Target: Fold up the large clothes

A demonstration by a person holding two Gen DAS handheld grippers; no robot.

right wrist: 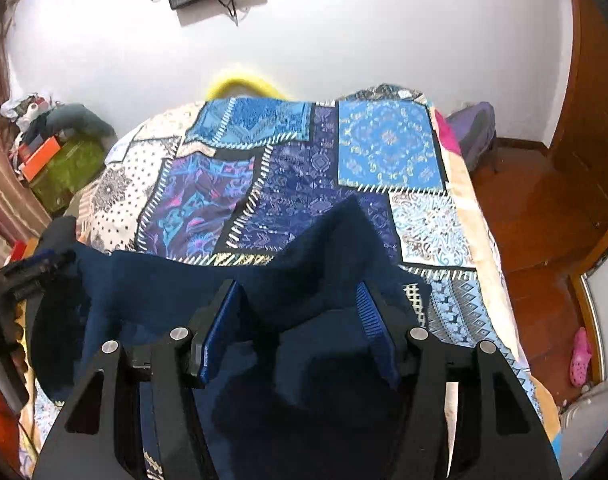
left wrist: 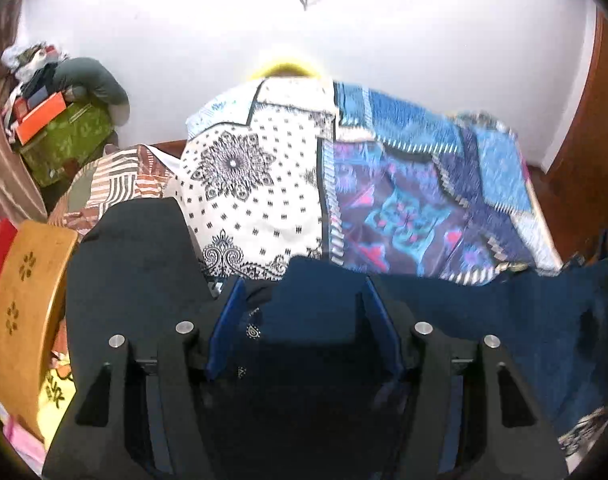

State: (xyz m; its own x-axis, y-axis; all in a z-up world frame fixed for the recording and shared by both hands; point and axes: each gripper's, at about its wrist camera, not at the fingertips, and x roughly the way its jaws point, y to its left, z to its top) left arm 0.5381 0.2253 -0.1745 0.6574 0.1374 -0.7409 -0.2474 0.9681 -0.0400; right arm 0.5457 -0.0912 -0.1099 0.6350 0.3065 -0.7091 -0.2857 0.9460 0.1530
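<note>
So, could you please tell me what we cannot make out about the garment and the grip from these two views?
- Dark blue garment: type and full shape; bunched, cut off by the lower edges in both views.
- Left gripper: whether its fingers pinch; dark folds hide contact.
- Right gripper: same, cloth covers the gap.
- Patchwork bedspread: left view is motion-blurred.

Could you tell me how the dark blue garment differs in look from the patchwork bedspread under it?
The dark blue garment is one plain colour; the patchwork bedspread is a busy mix of blue, purple and white printed panels. The garment is bunched and lifted at its near edge between the fingers of both grippers, while the bedspread lies spread flat. The garment covers only the near part; the bedspread reaches the far wall. Both are cloth.
</note>
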